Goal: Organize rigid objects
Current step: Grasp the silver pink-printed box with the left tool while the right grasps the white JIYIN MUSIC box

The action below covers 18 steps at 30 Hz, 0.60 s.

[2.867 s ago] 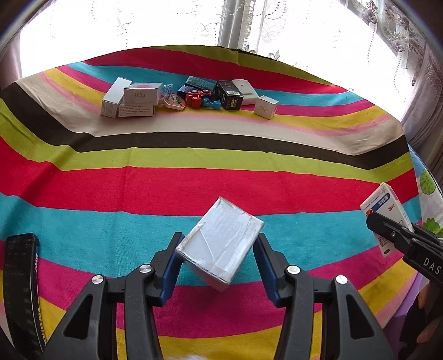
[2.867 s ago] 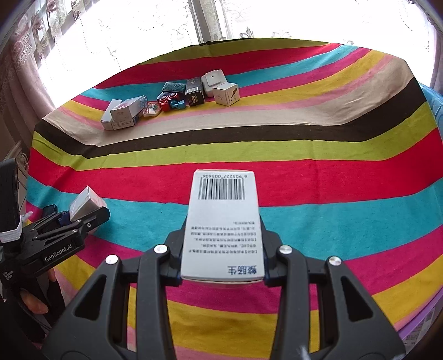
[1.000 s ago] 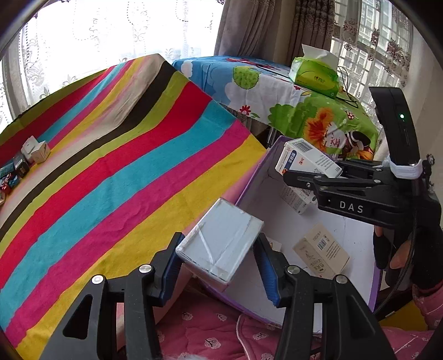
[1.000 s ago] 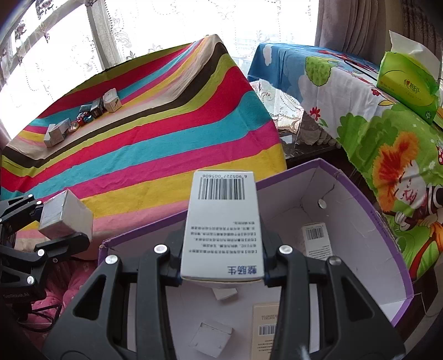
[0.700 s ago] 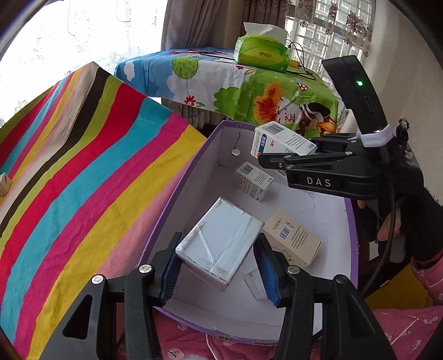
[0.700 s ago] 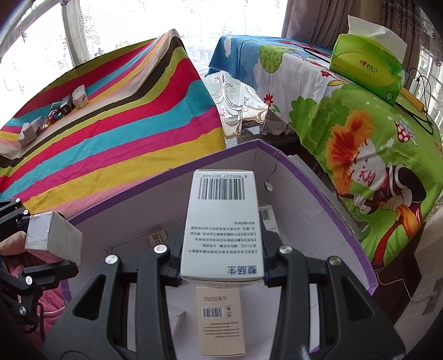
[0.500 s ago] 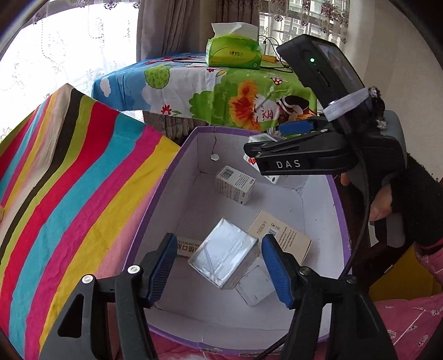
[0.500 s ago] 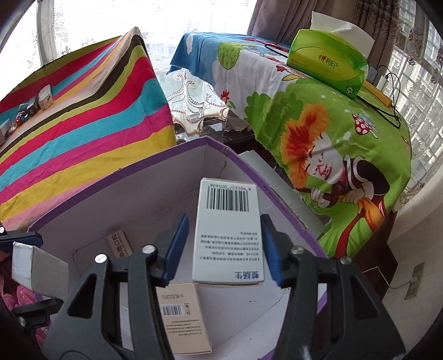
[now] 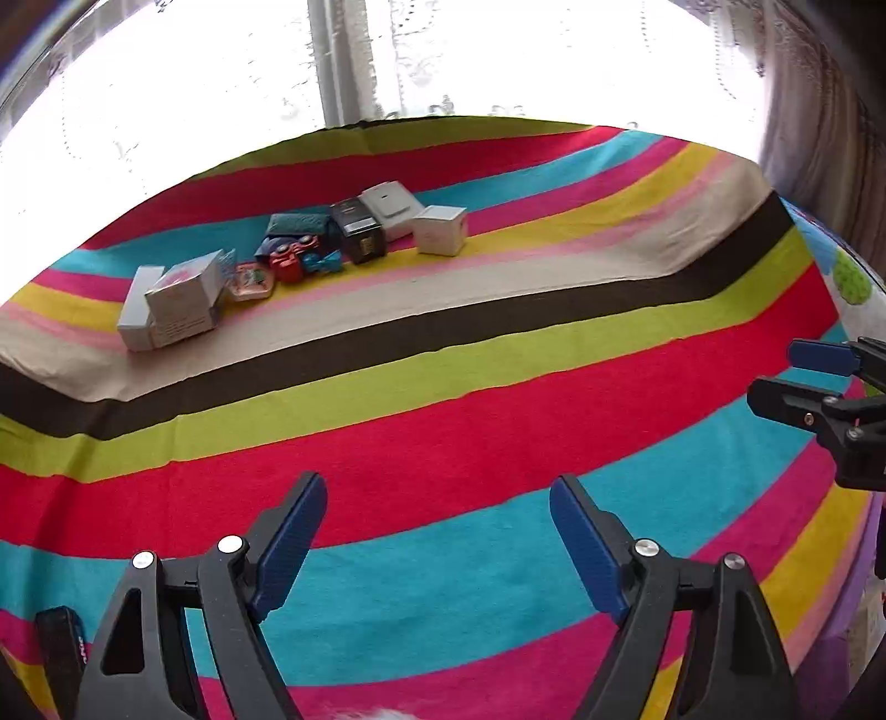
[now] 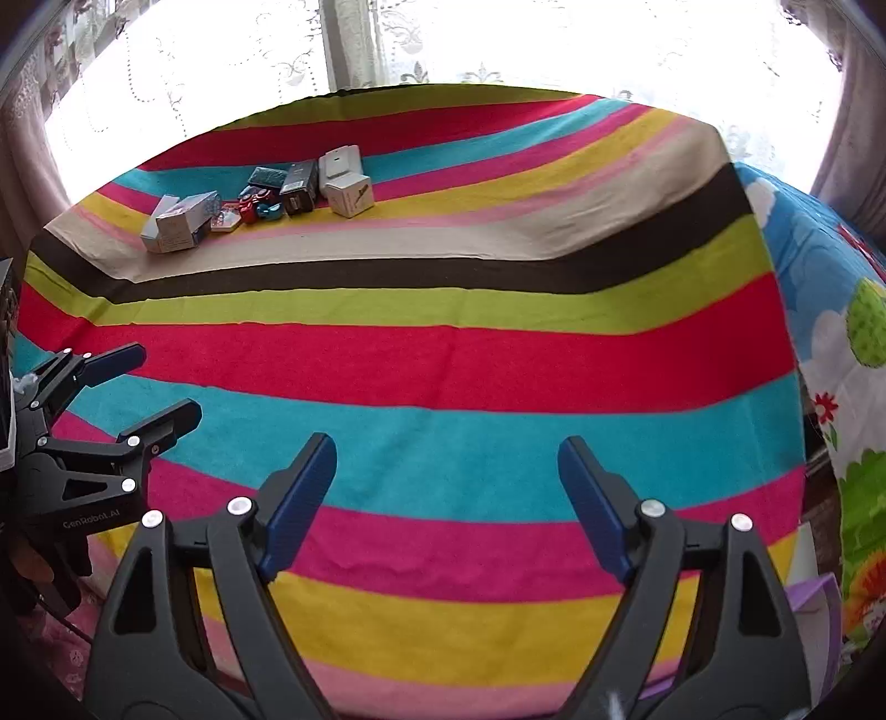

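Both grippers stand wide apart and hold nothing; their jaws have just been opening, and only the striped cloth shows between the blue pads. The left gripper [image 9: 437,545] hangs over the turquoise and red bands of the cloth [image 9: 443,432], and the right gripper [image 10: 446,498] over the turquoise and pink ones. Each shows in the other's view: the right one at the right edge of the left view, the left one at the left edge of the right view, where its side reads "GenRobot.AI". A dark-gloved hand [image 10: 33,559] shows just below that lettering.

Low to the right of the right gripper, at the cloth's edge, a corner of a purple box [image 10: 814,603] shows — what is in it cannot be seen. Further right lies a flowered cloth [image 10: 847,310] in blue, white and green.

Nothing stands between the grippers and the task's things, which sit far ahead and to the left, in a row [image 9: 293,260] on the pale band near the window. From its left end: two white boxes [image 9: 171,304] touching, a small pink packet [image 9: 252,281], a red toy [image 9: 290,260] with a blue piece just beside it, a teal pouch [image 9: 296,224] behind, a black box [image 9: 360,232], a flat white box [image 9: 390,207] behind that, and a white cube [image 9: 441,230] at the right end. Their print is too small to read. Beyond hangs a lace curtain [image 10: 443,44], bright with daylight.
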Available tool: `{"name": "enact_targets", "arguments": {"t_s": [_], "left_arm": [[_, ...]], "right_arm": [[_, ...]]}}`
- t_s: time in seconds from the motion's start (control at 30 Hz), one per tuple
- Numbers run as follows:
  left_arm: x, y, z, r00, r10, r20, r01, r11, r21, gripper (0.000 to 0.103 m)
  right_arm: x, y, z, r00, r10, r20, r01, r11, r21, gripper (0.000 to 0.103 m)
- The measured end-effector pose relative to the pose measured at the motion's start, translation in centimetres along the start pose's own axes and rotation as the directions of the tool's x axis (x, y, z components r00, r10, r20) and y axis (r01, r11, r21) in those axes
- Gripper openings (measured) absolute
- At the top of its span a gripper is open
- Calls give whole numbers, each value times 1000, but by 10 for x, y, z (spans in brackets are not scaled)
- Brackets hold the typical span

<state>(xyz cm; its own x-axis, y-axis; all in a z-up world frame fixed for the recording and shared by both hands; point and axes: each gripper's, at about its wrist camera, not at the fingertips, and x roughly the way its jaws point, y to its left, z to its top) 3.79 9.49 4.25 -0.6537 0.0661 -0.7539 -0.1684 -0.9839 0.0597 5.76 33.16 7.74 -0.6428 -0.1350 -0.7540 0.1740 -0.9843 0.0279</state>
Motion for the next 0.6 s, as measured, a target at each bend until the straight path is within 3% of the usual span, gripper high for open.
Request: {"name": "enact_targets", "arguments": {"t_s": [0.1, 0.2, 0.3, 0.4, 0.47, 0.6], "left_arm": [[25, 65, 6, 998, 23, -50, -33, 981, -193, 84], [36, 106, 1, 997, 45, -63, -62, 949, -309, 84], [40, 127, 5, 995, 70, -73, -91, 933, -347, 84], [56, 140, 19, 989, 107, -102, -136, 929, -343, 84], [68, 149, 31, 986, 119, -117, -153, 922, -355, 84], [93, 165, 58, 985, 122, -122, -161, 903, -399, 84]], "right_arm": [[72, 30, 50, 996, 66, -55, -69, 996, -55, 85], [133, 51, 93, 994, 66, -88, -74, 993, -87, 85], [186, 64, 133, 991, 30, -134, -45, 993, -112, 85], [223, 72, 165, 993, 28, -115, -41, 993, -109, 91], [243, 77, 182, 993, 36, -112, -49, 992, -118, 97], [269, 86, 203, 991, 67, -115, -85, 984, -157, 97]]}}
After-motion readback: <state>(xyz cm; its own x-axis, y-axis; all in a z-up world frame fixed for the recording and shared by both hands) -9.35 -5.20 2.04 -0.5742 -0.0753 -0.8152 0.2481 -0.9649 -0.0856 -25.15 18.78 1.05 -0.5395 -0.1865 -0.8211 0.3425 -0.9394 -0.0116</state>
